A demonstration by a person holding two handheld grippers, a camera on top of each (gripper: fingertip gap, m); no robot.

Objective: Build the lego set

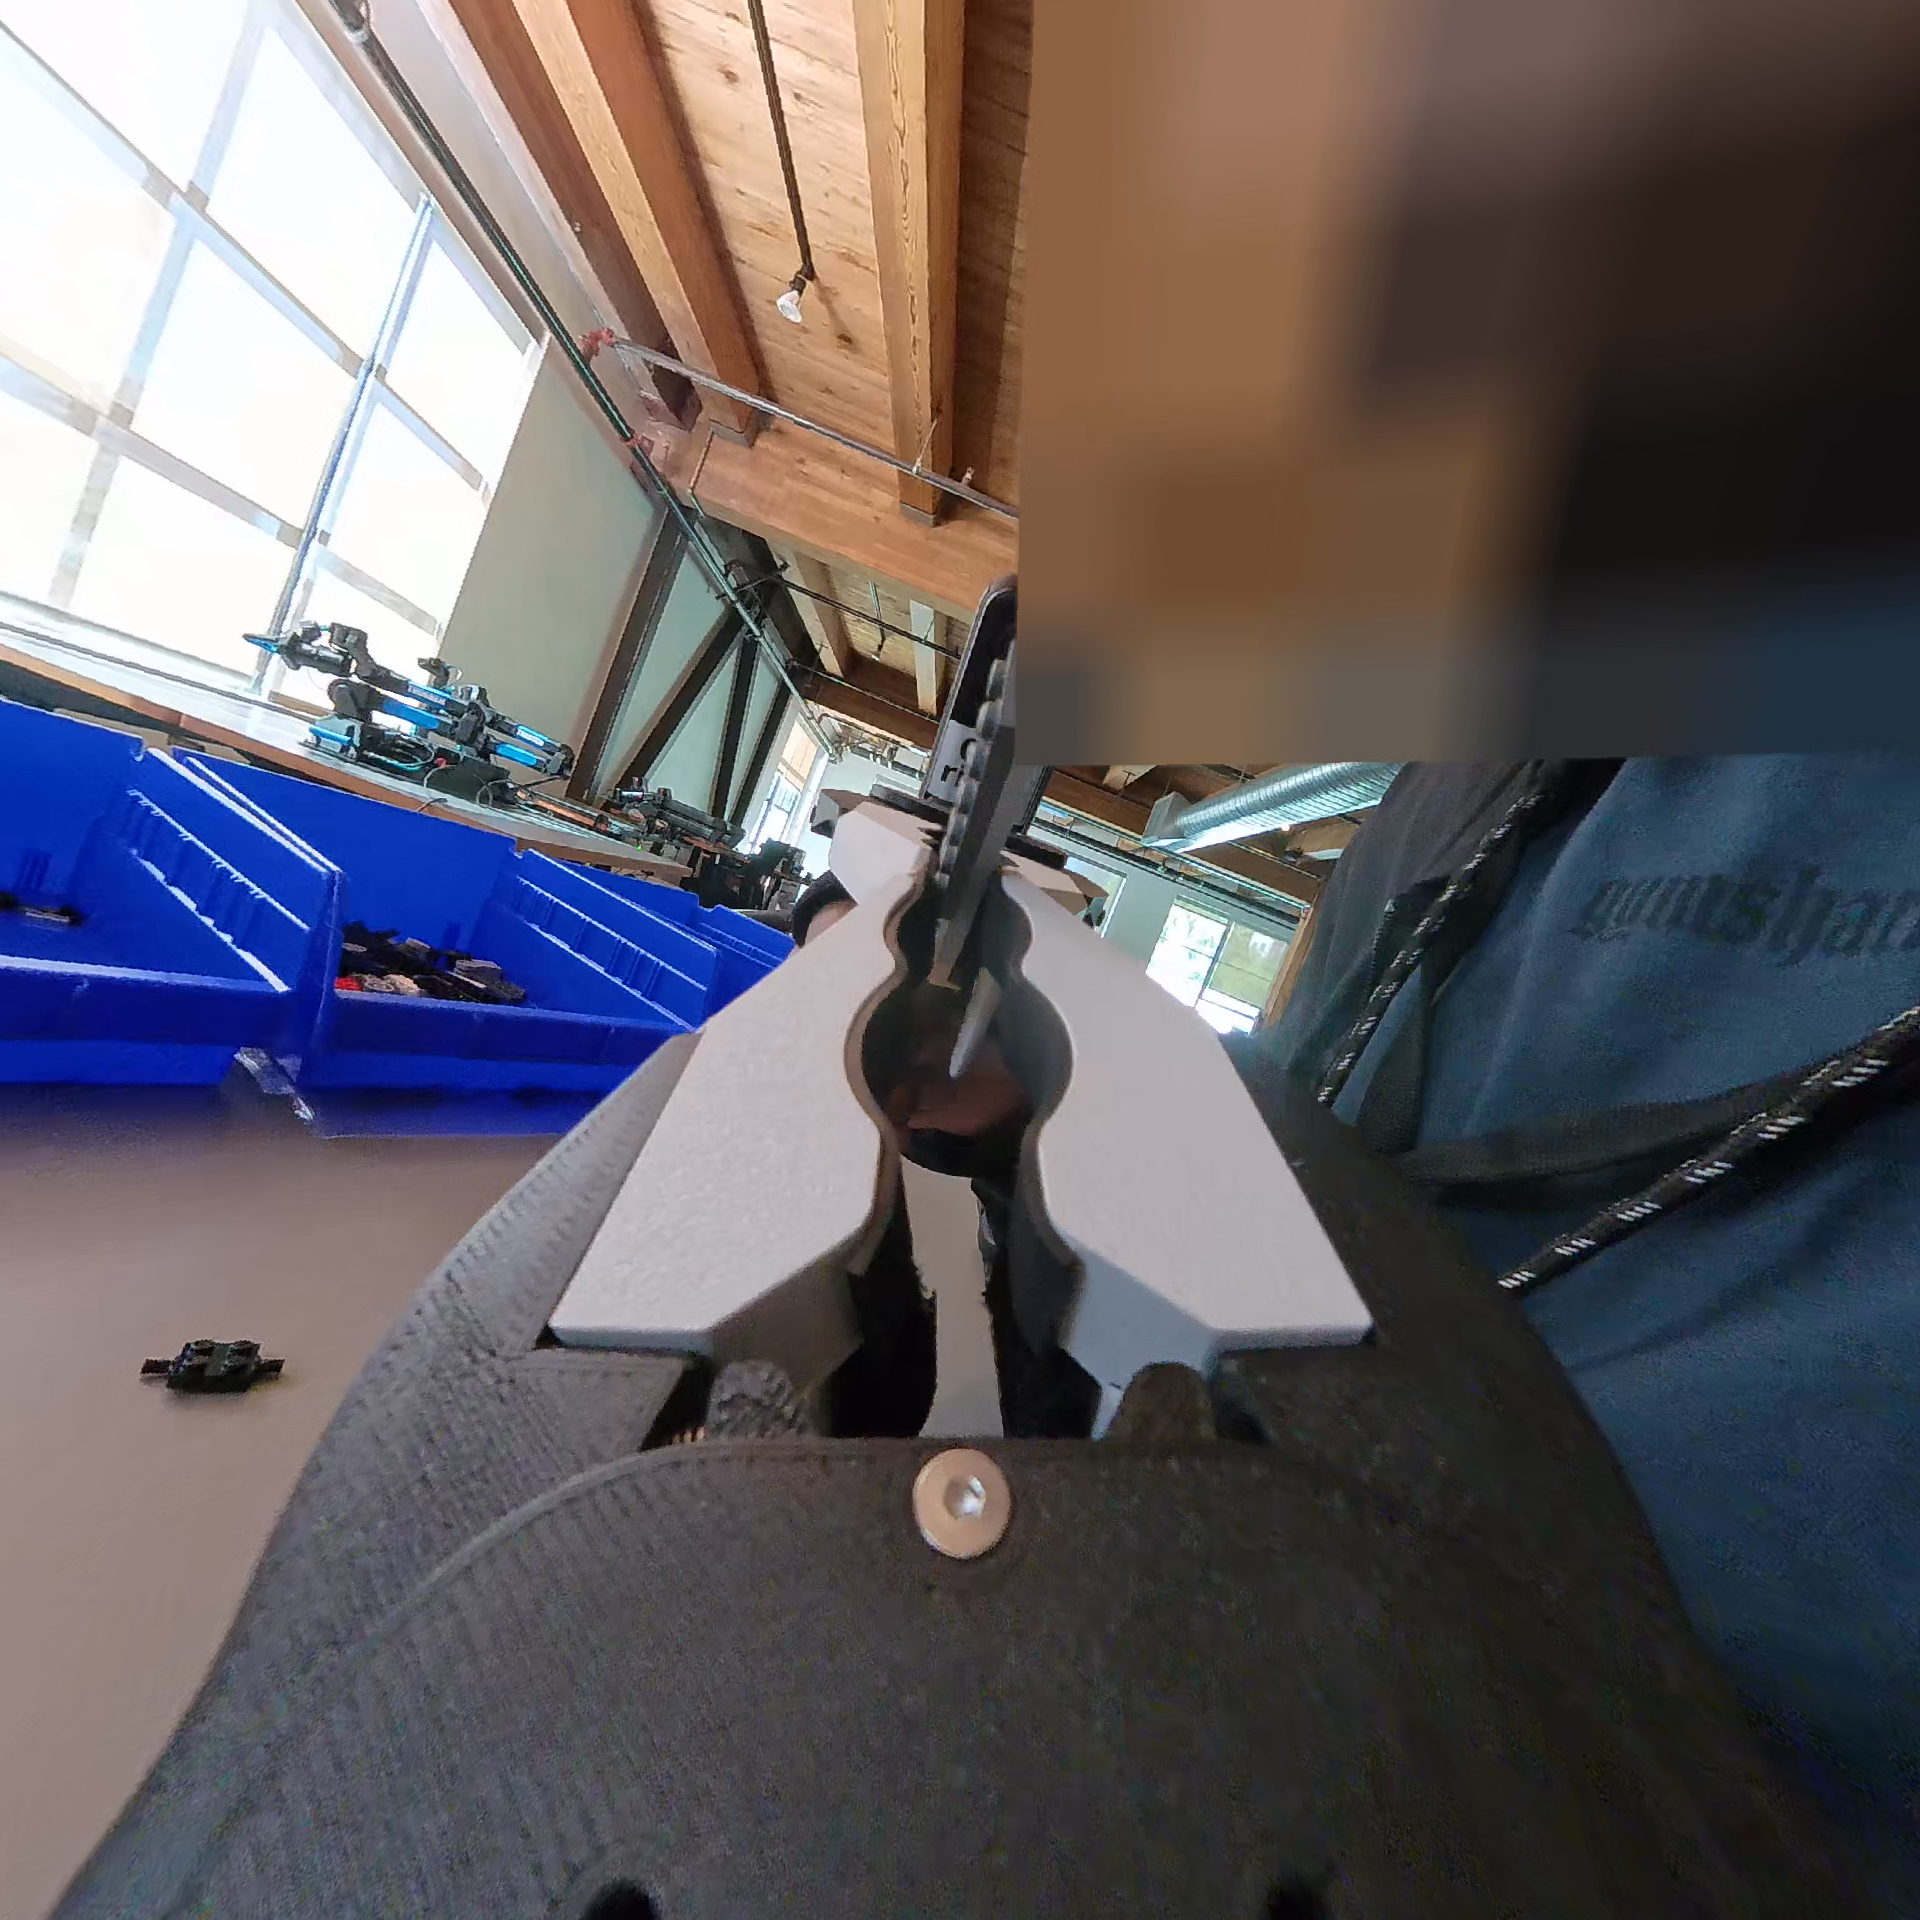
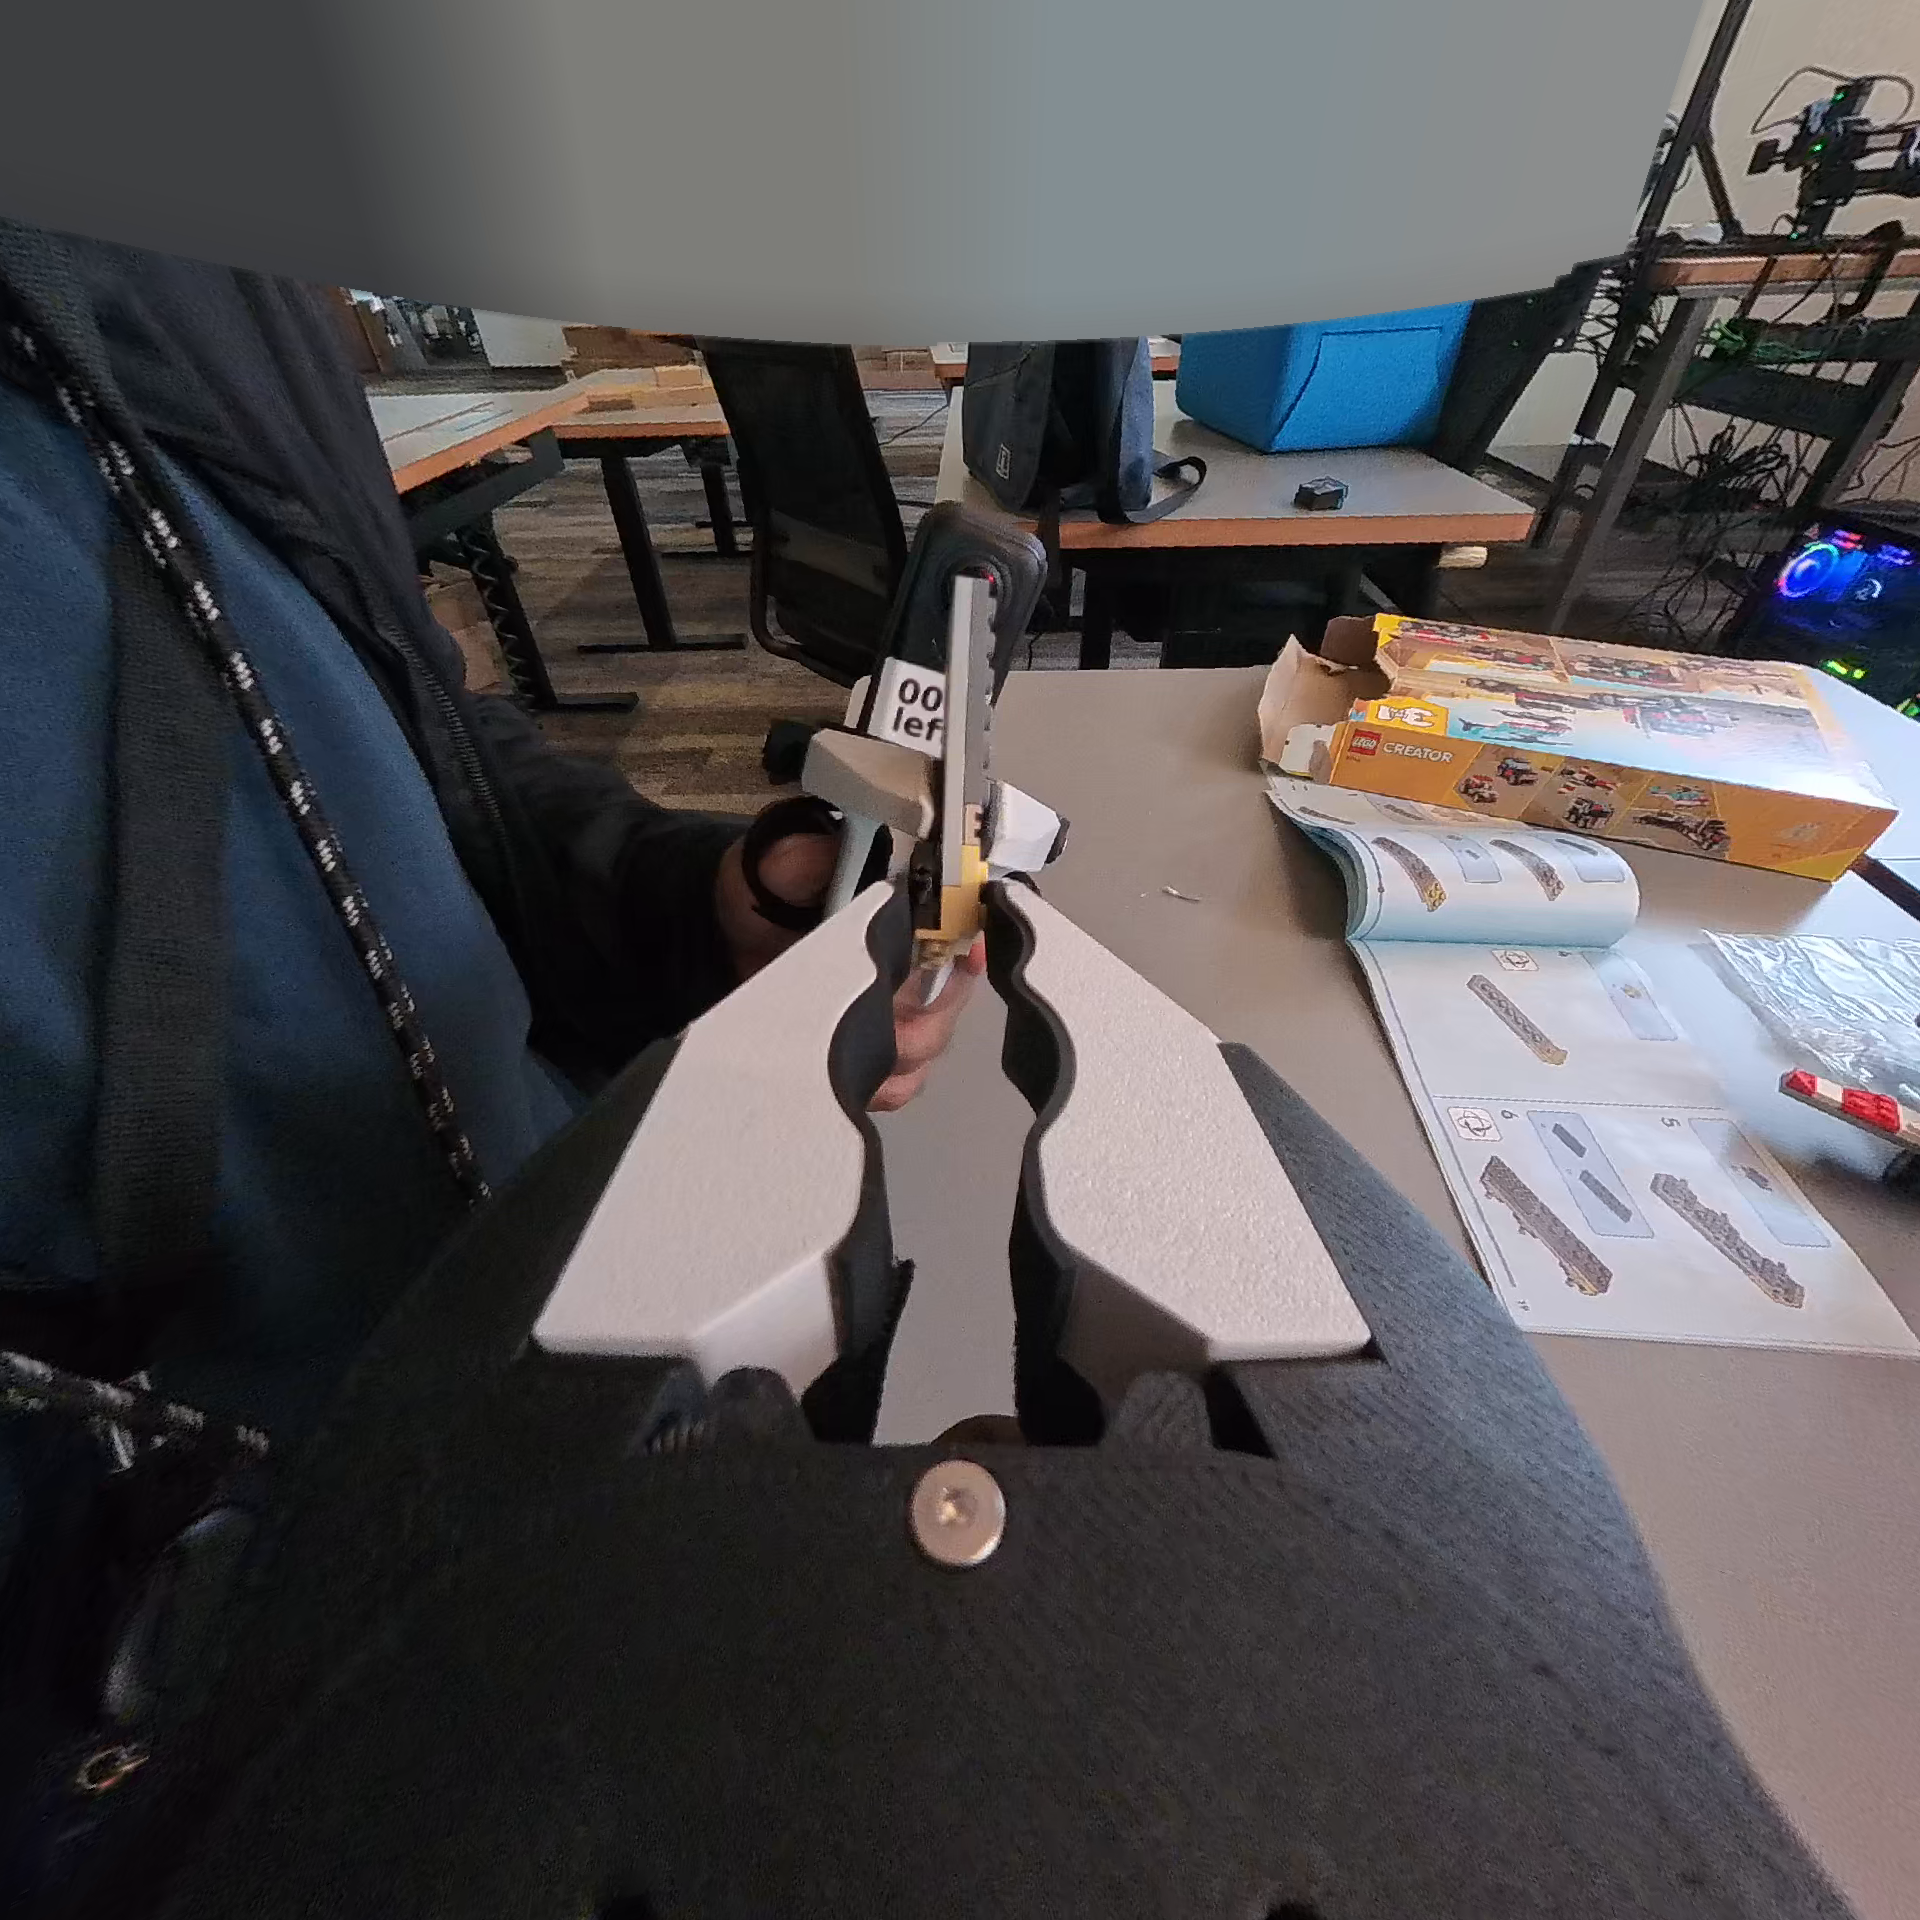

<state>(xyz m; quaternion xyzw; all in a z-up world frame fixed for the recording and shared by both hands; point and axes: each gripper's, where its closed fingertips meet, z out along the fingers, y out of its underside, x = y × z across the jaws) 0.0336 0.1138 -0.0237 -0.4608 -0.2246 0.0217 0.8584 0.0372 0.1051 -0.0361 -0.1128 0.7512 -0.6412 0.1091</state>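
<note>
Our left gripper (image 1: 961, 883) pinches the long grey studded plate (image 2: 971, 707) upright above the table (image 2: 1164, 790), our right gripper (image 2: 951, 914) nearly closed around its yellow-brick end (image 2: 961, 899), apparently seating a piece, needing firm, aligned squeezing next.

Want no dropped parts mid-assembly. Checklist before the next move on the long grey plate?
1. Left gripper clamped on long grey studded plate: ok.
2. Small tan brick at the plate's lower end sits between right gripper fingertips: ok.
3. Right grip firm on the brick: cannot tell.
4. Brick fully seated on the plate: cannot tell.
5. Open paper instruction booklet lies flat on grey table: ok.
</note>
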